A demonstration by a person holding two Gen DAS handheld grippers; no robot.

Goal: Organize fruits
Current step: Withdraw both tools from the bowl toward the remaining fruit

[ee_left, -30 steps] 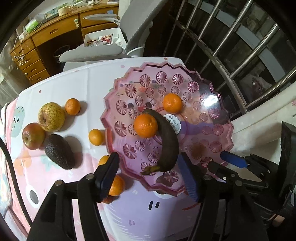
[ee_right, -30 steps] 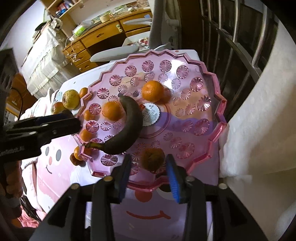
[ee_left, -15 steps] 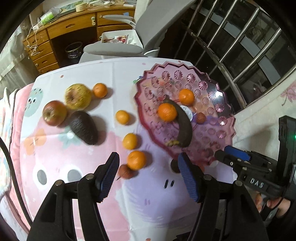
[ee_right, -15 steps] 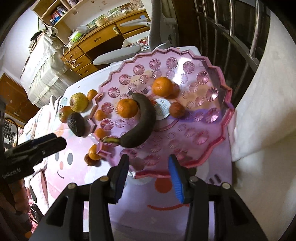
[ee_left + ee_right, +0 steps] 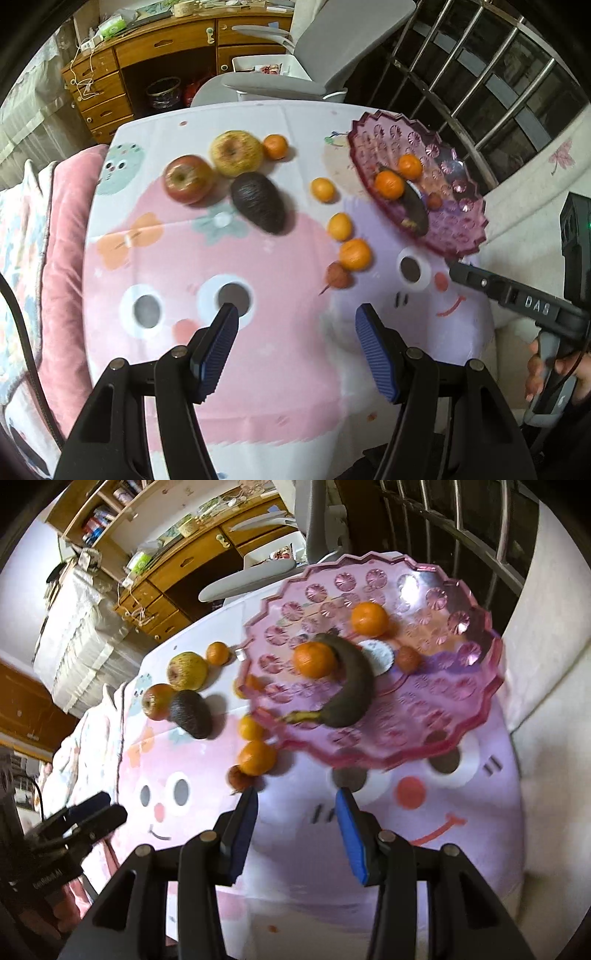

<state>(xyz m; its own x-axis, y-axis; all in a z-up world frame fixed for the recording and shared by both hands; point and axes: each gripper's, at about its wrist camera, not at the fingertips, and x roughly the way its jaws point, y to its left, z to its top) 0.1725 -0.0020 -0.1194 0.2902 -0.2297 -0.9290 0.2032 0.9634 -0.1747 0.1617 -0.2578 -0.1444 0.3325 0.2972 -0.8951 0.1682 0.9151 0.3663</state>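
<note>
A pink scalloped plate [image 5: 461, 709] at the table's right holds a dark banana [image 5: 351, 698], two oranges [image 5: 314, 659] and a small brown fruit [image 5: 408, 658]; it also shows in the left wrist view [image 5: 461, 221]. On the cloth lie a red apple [image 5: 186, 179], a yellow apple [image 5: 236, 153], an avocado [image 5: 258, 203], several small oranges [image 5: 354, 254] and a small brown fruit [image 5: 338, 275]. My left gripper [image 5: 297, 317] is open and empty above the table's front. My right gripper [image 5: 295, 801] is open and empty, in front of the plate.
A wooden desk with drawers [image 5: 155, 48] and a grey chair [image 5: 295, 77] stand behind the table. Metal window bars [image 5: 498, 74] are at the right. A pink cushion [image 5: 62, 240] lies along the table's left edge. The other gripper shows at the right [image 5: 517, 299].
Both grippers have pulled back and up from the plate. The small brown fruit that sat between the right fingers now lies on the plate. The left view has swung left.
</note>
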